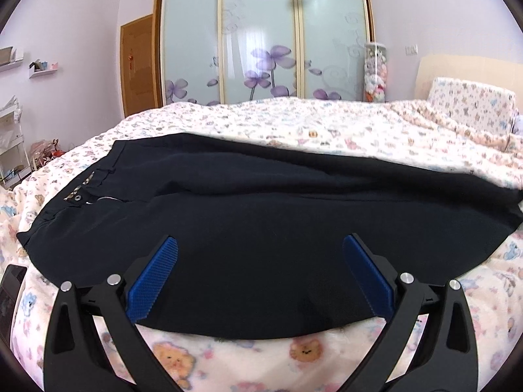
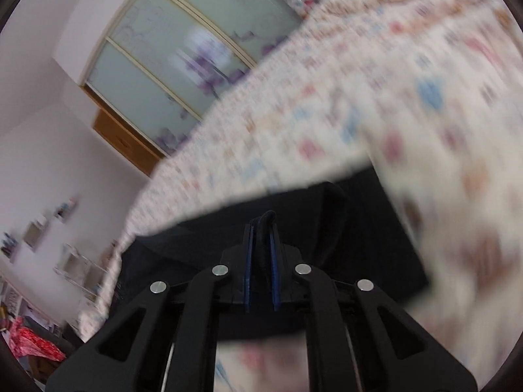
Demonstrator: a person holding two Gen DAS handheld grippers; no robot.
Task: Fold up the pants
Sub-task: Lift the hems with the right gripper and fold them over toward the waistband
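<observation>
Left hand-held gripper (image 1: pixel 260 245) wide apart; right hand-held gripper (image 2: pixel 261 228) tilted, pinched together.

The pants (image 1: pixel 261 222) lie spread across the bed (image 1: pixel 294 124) in front of me, waistband to my left. My left gripper (image 1: pixel 260 274) hangs over their near edge. Behind the bed stands the wardrobe (image 1: pixel 261 32), with the pillow (image 1: pixel 470 104) far right.

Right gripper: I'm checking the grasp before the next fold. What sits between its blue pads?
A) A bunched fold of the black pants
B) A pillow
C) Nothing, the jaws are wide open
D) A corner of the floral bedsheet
A: in the right wrist view the right gripper has its blue pads closed on a bunched ridge of the black pants, above the floral bedsheet.
</observation>
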